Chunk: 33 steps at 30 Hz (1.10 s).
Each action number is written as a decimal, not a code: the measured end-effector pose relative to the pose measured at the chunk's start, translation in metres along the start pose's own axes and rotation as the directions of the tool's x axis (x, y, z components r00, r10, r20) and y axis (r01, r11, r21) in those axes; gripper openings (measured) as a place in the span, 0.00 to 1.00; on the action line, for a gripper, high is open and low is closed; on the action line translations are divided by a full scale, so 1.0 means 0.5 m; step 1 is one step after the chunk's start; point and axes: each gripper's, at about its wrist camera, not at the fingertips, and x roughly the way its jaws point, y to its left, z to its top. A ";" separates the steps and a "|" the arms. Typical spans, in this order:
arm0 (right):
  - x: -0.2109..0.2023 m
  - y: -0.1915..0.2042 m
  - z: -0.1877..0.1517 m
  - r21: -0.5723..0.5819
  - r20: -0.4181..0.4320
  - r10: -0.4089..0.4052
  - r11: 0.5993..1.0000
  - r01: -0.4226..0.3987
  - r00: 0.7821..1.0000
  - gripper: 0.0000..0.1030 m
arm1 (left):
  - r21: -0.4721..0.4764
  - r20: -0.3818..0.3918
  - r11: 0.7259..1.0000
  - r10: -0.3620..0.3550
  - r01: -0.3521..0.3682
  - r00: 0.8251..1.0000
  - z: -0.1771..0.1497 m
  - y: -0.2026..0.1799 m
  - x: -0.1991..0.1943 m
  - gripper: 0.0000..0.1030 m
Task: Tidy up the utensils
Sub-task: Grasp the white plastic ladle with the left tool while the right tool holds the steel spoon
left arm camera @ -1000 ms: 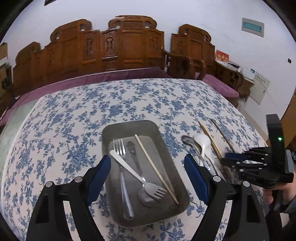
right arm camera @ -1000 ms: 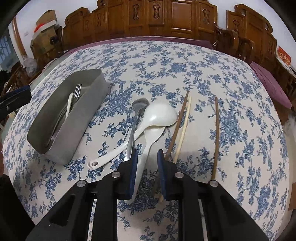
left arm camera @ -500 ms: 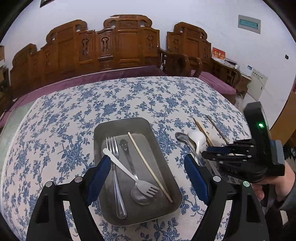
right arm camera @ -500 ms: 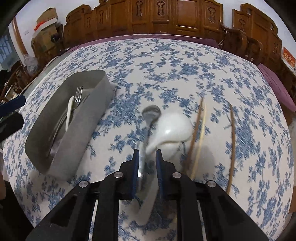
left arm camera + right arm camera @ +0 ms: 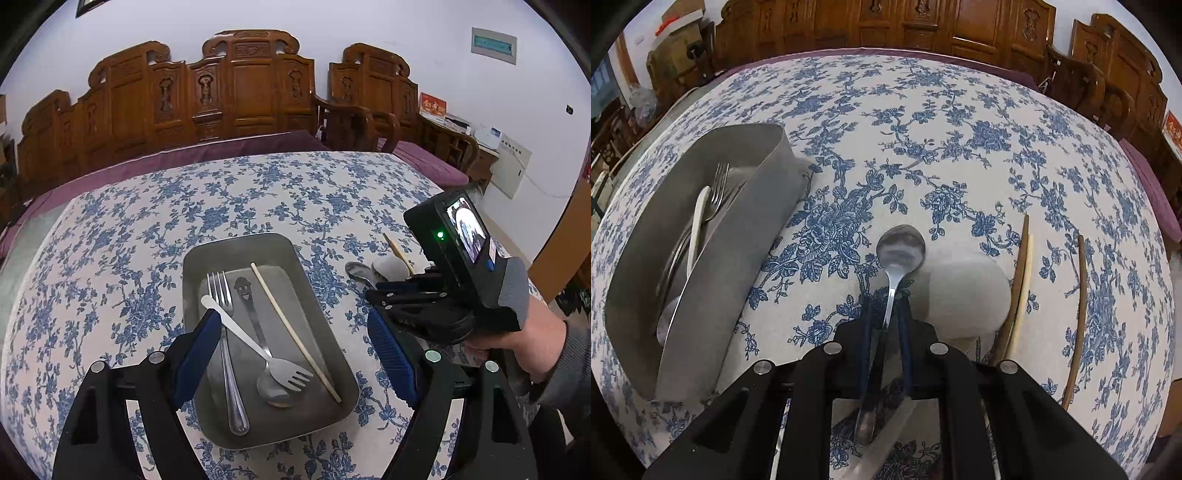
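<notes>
A metal spoon [image 5: 901,247] lies on the flowered cloth beside a white ceramic spoon [image 5: 967,288]. My right gripper [image 5: 885,310] points steeply down, its jaws closing with the metal spoon's handle between them. A thin gap still shows on each side of the handle. My left gripper [image 5: 291,321] hovers open above the grey metal tray [image 5: 236,243]. In the tray lie a steel fork [image 5: 221,295], a white-handled fork [image 5: 243,338], a smiley-face spoon [image 5: 255,321] and one pale chopstick [image 5: 291,328].
Brown and pale chopsticks [image 5: 1019,273] lie right of the white spoon, with another brown one [image 5: 1080,314] further right. The tray's wall [image 5: 746,229] stands left of the right gripper. Carved wooden chairs [image 5: 236,92] ring the far side of the table.
My right gripper has moved forward and down over the metal spoon, and its jaws have narrowed around the handle. In the left wrist view it has come closer to the tray.
</notes>
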 end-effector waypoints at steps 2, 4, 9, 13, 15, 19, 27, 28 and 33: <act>0.000 0.004 -0.002 -0.012 -0.001 -0.007 1.000 0.007 1.000 0.04 | 0.004 0.000 1.000 0.004 -0.004 1.000 -0.001 -0.003 -0.001 0.76; -0.003 0.008 -0.005 -0.026 0.001 -0.014 1.000 0.014 1.000 0.04 | 0.008 -0.001 1.000 0.007 -0.007 1.000 -0.002 -0.006 -0.001 0.76; -0.074 -0.008 -0.020 0.006 0.083 0.045 0.999 -0.046 0.995 0.04 | 0.016 -0.006 1.000 0.001 -0.001 1.000 -0.008 -0.024 -0.005 0.76; -0.155 -0.043 -0.050 0.036 0.152 0.075 0.996 -0.081 0.986 0.04 | 0.038 -0.004 0.999 -0.009 0.009 1.000 -0.009 -0.054 -0.009 0.76; -0.188 -0.062 -0.072 0.042 0.175 0.078 0.995 -0.087 0.981 0.04 | 0.052 -0.006 0.998 -0.016 0.017 1.000 -0.010 -0.073 -0.009 0.76; -0.235 -0.105 -0.125 0.079 0.198 0.081 0.992 -0.098 0.977 0.04 | 0.077 -0.022 0.996 -0.035 0.037 0.999 -0.012 -0.113 -0.003 0.76; -0.275 -0.165 -0.216 0.121 0.219 0.082 0.987 -0.111 0.972 0.04 | 0.068 -0.072 0.993 -0.095 0.100 0.993 0.005 -0.183 0.036 0.65; -0.275 -0.170 -0.219 0.122 0.220 0.085 0.986 -0.114 0.972 0.04 | 0.065 -0.079 0.992 -0.099 0.104 0.992 0.008 -0.189 0.044 0.62; -0.289 -0.187 -0.241 0.116 0.225 0.100 0.985 -0.129 0.969 0.04 | 0.083 -0.135 0.991 -0.092 0.104 0.987 0.016 -0.222 0.098 0.52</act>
